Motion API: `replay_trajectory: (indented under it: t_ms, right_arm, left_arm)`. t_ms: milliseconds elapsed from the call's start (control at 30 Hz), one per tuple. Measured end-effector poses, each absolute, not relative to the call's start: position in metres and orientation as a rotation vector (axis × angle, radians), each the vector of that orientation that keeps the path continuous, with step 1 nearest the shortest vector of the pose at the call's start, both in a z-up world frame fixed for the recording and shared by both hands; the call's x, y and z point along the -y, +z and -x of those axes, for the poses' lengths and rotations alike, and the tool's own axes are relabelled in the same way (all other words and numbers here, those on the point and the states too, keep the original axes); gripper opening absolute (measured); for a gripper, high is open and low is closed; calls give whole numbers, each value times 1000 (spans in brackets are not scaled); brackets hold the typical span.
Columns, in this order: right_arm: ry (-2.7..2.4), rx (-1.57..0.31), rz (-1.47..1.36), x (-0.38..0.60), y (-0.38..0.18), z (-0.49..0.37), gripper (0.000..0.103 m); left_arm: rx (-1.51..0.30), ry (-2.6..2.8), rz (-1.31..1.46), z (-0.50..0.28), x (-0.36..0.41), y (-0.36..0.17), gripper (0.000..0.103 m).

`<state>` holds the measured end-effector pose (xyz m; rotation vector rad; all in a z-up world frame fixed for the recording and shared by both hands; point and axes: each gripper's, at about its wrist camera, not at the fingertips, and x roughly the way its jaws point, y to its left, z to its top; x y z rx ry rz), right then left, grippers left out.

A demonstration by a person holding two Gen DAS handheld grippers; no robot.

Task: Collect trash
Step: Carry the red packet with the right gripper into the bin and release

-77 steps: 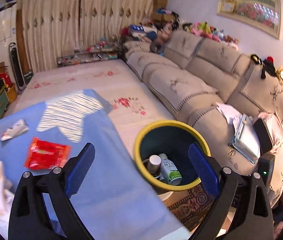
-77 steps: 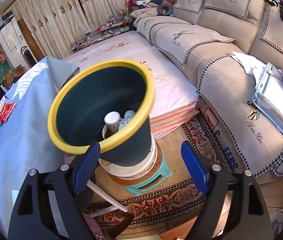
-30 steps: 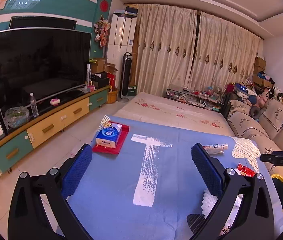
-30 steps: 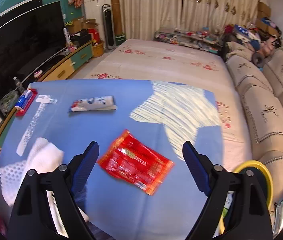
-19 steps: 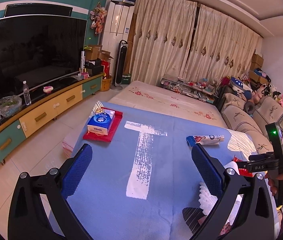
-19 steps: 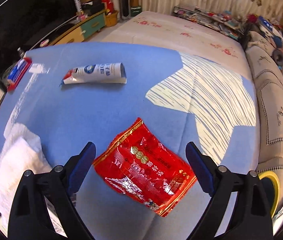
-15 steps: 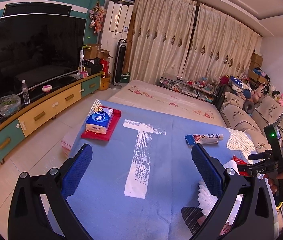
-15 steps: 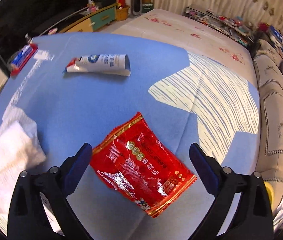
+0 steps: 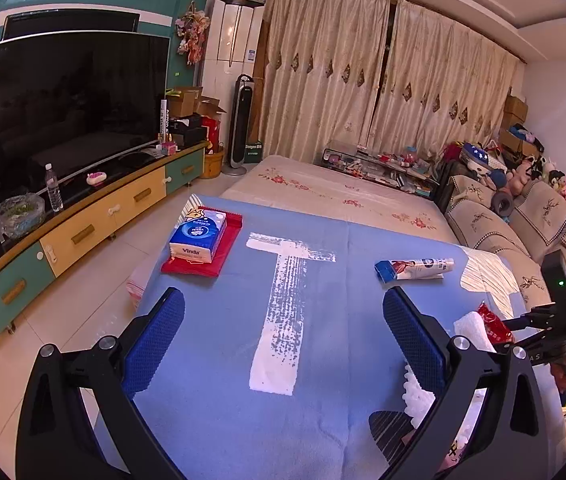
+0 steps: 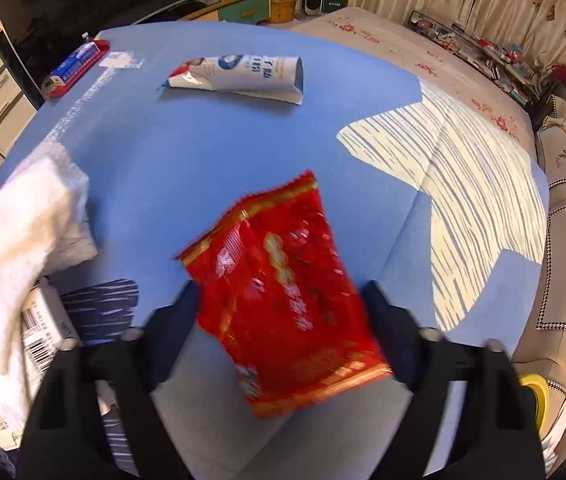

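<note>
- Right gripper (image 10: 283, 316) points steeply down at the blue tablecloth (image 10: 211, 152); jaws closing around the red snack wrapper (image 10: 283, 280), which sits between them. The picture is blurred, so I cannot tell whether the pads press it yet.
- Wrapper fills the frame centre, near end between the jaws, far end toward 12 o'clock. It looks crumpled and partly lifted; a thin, slippery foil, likely why the grab comes from above.
- Squeezed tube (image 10: 239, 76) lies flat at 11 o'clock of the wrapper, well apart. Probably the next piece of trash.
- White cloth (image 10: 23, 220) heaped at 9 o'clock, near the table edge.
- Yellow bin rim (image 10: 537, 396) peeks at 4 o'clock, below the table: the drop point.
- Left gripper (image 9: 283, 344) hovers over the cloth, jaws wide apart and empty; seemingly idle, waiting.
- Tissue pack (image 9: 198, 237) on a red tray (image 9: 227, 248) at its 11 o'clock.
</note>
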<state>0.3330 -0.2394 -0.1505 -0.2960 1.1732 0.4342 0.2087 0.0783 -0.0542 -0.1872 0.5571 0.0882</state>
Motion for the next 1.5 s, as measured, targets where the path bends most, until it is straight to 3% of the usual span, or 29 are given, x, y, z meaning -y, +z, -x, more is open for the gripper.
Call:
replay_trajectory:
  t_ms: [33,133,400,800,1267,1333,1400,1500]
  right_arm:
    - [424,-1175,288,241,-149,-330,40]
    - [411,-1166,250,247,-145,-321,26]
    - [354,-1125,106,280,-133,-292,13]
    - [18,-998,-86,421,-113,-248,13]
    - [-248,-1070,-140,517,-171,-247,17]
    - [-269,-1073,-141,522,-177,-248,36]
    - [-290,-1070,-138,525,-180,-248,45]
    - [-297,-1075,-152,529,-183,-248,46]
  left_arm:
    - [-558,89,185,-209,-78,-54,98]
    - [-565,87,180,-210,-76,-57,98]
    - [-539,86,163,-208,-72,-57,98]
    - [-479,95,155,-201,-71,-53,98]
    - [-479,140,132,-206,-68,-59,98]
    - [-484,139,129,-207,-67,-61,98]
    - [-487,138,125,-208,-67,-61,98]
    - [-491,134,121,-209,-66,-62,98]
